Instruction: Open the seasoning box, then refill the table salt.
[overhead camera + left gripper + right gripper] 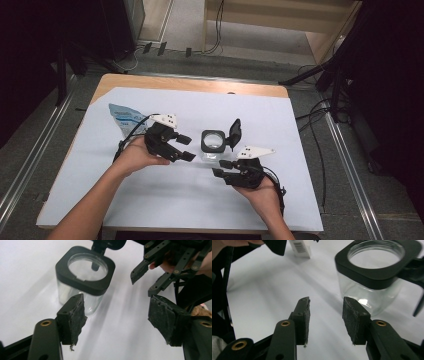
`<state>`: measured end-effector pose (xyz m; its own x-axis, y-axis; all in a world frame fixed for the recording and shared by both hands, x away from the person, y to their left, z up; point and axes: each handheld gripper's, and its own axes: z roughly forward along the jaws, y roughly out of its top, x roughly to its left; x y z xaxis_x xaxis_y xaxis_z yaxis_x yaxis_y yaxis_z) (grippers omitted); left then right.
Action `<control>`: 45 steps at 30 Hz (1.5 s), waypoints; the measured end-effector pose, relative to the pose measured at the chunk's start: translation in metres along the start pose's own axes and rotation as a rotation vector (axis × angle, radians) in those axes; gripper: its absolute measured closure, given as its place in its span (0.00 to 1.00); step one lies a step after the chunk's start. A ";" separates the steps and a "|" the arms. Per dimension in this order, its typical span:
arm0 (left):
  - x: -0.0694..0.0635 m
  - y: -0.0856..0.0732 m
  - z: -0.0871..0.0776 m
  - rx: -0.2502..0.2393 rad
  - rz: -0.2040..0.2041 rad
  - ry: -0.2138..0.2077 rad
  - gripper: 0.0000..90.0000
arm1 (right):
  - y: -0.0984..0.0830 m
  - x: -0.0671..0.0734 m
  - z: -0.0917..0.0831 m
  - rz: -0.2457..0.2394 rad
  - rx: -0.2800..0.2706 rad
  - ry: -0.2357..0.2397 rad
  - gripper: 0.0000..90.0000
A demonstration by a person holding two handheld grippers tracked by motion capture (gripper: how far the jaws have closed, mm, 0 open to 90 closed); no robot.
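A clear glass jar (213, 141) with a square black collar stands mid-table, its hinged black lid (234, 134) flipped up at the right. My left gripper (187, 148) hovers just left of the jar, jaws open and empty. In the left gripper view the jar (85, 275) sits beyond the left pad, outside the gap of my left gripper (118, 317). My right gripper (219, 168) is in front of the jar, open and holding nothing. In the right gripper view the jar (374, 270) lies up and right of my right gripper (325, 315).
A blue and white pouch (122, 117) lies at the back left of the white sheet (175, 200) covering the wooden table; its barcoded end (299, 248) appears in the right gripper view. The right gripper (141, 286) is close by in the left gripper view.
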<state>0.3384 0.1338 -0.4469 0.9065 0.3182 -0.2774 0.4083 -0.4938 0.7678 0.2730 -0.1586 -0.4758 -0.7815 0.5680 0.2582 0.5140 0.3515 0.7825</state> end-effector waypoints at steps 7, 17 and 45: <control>-0.003 -0.012 -0.021 -0.047 -0.005 0.001 0.47 | 0.006 0.008 0.016 -0.036 0.031 0.034 0.65; 0.002 -0.029 -0.040 -0.044 -0.053 0.056 0.45 | 0.012 0.010 0.036 -0.063 0.052 0.041 0.62; 0.021 -0.071 -0.119 -0.110 -0.185 0.208 0.48 | 0.019 0.006 0.060 -0.072 0.073 0.060 0.61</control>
<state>0.3153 0.2722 -0.4383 0.7721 0.5588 -0.3027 0.5399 -0.3255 0.7763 0.2996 -0.1038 -0.4939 -0.8360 0.4945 0.2378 0.4783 0.4444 0.7574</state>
